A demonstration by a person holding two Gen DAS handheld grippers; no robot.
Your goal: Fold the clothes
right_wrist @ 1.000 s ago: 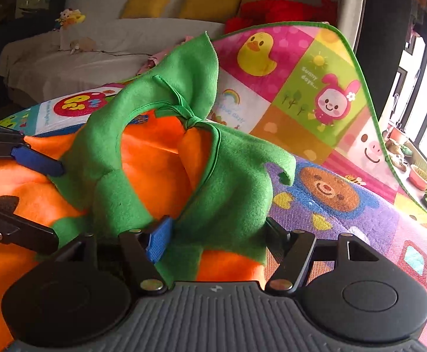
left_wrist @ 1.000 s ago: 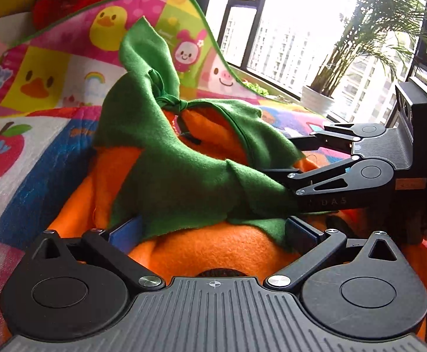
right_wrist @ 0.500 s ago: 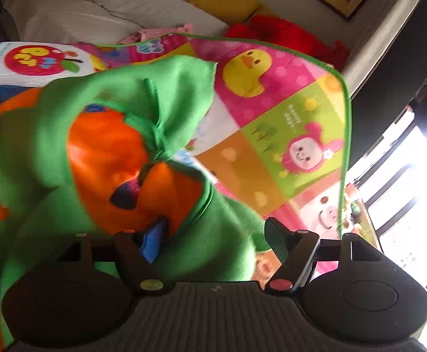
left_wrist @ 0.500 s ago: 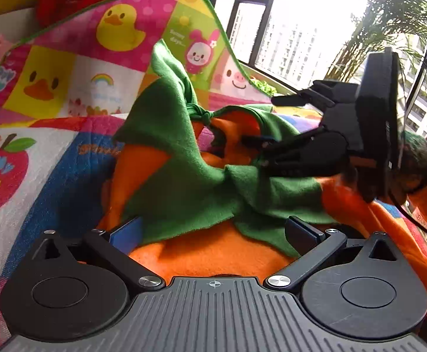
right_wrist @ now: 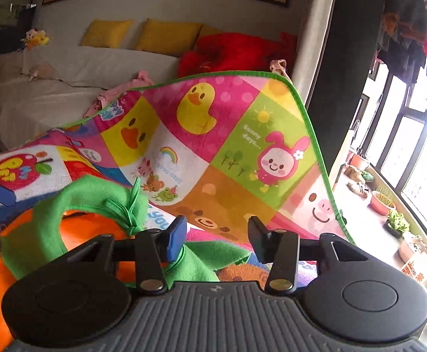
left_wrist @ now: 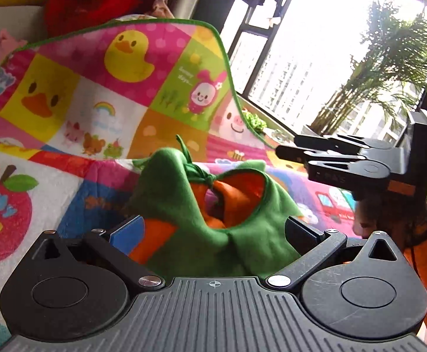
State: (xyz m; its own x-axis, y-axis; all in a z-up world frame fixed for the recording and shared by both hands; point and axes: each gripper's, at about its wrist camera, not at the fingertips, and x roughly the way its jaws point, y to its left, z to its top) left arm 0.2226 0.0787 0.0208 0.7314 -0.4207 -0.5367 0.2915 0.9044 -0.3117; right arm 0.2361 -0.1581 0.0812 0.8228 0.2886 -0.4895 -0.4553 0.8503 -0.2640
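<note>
An orange fleece garment with a green hood and tie (left_wrist: pixel 213 205) lies crumpled on a colourful play mat (left_wrist: pixel 96 102). My left gripper (left_wrist: pixel 213 231) is open, its jaws wide on either side of the green fabric, which bunches between them. My right gripper (right_wrist: pixel 216 234) is open and holds nothing; the green hood (right_wrist: pixel 66 202) lies below and to its left. The right gripper also shows in the left wrist view (left_wrist: pixel 331 161), raised above the mat at the right.
The mat's far edge curls up against a white sofa (right_wrist: pixel 66 73) with yellow cushions (right_wrist: pixel 166 36) and a red cushion (right_wrist: pixel 237 52). A window (left_wrist: pixel 316 58) and a potted palm (left_wrist: pixel 389 58) are at the right. Small pots (right_wrist: pixel 381 202) line the sill.
The right gripper has let go of the green fabric and lifted away to the right. The garment has dropped lower and now bunches between the left gripper's jaws.
</note>
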